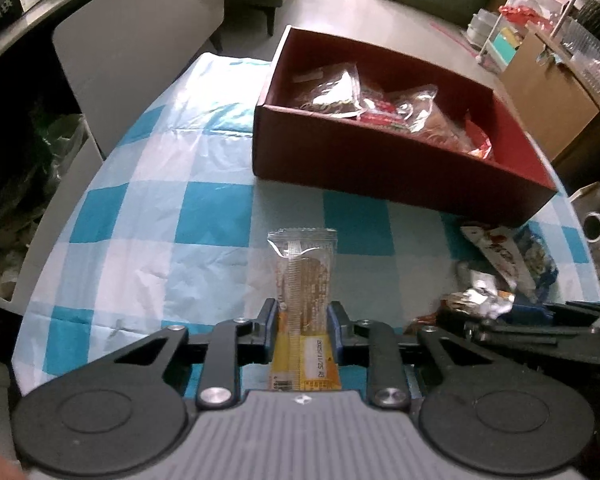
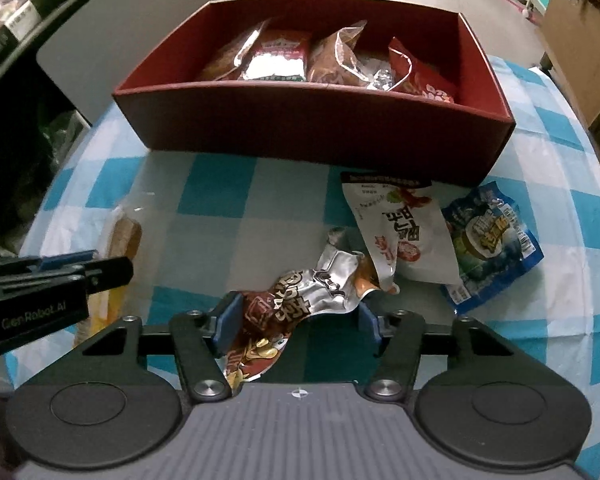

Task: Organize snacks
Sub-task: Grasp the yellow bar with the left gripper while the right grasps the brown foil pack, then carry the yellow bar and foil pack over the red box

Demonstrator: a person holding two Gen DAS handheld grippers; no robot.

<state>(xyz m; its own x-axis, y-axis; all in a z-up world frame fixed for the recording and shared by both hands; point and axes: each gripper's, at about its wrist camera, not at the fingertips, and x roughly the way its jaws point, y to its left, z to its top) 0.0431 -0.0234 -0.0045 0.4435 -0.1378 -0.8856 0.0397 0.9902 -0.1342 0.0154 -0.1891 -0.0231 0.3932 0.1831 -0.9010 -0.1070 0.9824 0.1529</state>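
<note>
Left gripper [image 1: 303, 320] is held low, closed on a snack bar [image 1: 304, 280]. Right gripper [image 2: 298, 316] is set just beside it, jaws parted around a crumpled silver packet [image 2: 300, 296].

One red box [image 2: 312, 120] is seen on the checked cloth [image 2: 228, 200]. Inside the box about five snack packets [image 2: 276, 60] are counted in the right wrist view, though some are partly hidden, so the number is not certain. Outside the box, four packets are counted: one long clear bar packet [image 1: 304, 276], one silver and red packet [image 2: 300, 300], one white packet [image 2: 400, 228] and one blue packet [image 2: 488, 244]. Two grippers are seen, the left gripper [image 1: 303, 332] and the right gripper [image 2: 298, 324].
</note>
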